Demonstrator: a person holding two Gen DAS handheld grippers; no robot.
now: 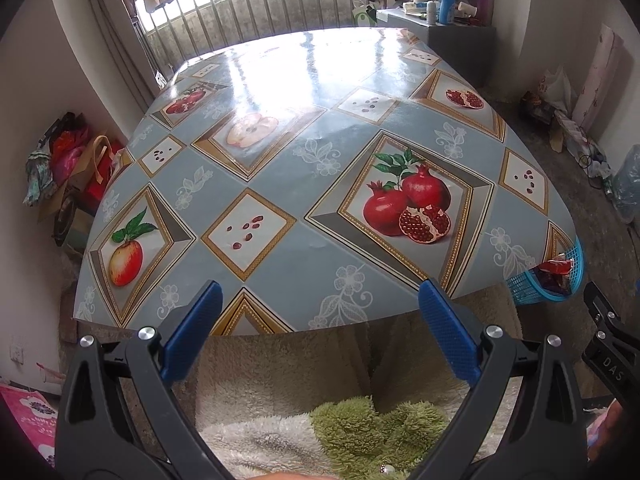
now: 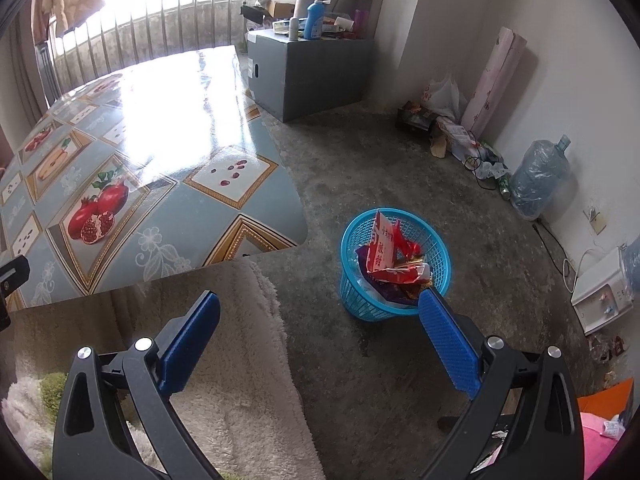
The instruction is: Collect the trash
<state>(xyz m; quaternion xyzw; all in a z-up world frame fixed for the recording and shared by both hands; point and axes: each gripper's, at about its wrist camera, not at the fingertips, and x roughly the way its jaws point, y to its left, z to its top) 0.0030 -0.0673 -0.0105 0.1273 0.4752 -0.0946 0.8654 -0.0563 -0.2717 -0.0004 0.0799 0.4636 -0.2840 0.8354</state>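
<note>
Here, in the left wrist view, the left gripper (image 1: 320, 300) hung with its blue fingers (image 1: 198, 326) spread wide and nothing between them, just over the near edge of the table (image 1: 280, 200). The tablecloth showed printed pomegranates and apples, and its far half glared white under the window bars (image 1: 256, 0). Below the fingers lay a fluffy cream and green blanket (image 1: 360, 432). At the right, off the table corner and lower down, a blue basket (image 1: 524, 290) peeked out with a red wrapper (image 1: 556, 267) inside it. Part of the right gripper (image 1: 612, 344) showed at the far right edge. A grey cabinet (image 1: 460, 40) with bottles on top stood beyond the table. In the right wrist view, the right gripper (image 2: 319, 300) was also spread wide and held nothing, poised above the concrete floor (image 2: 380, 160). The blue basket (image 2: 352, 292) stood on the floor beside the table (image 2: 180, 220) corner, touching the tip of the right-hand finger in the picture, though how near it really was I could not tell. Inside it sat crumpled red wrappers (image 2: 384, 256) and a purple one. A big water bottle (image 2: 540, 172) leaned by the wall
</note>
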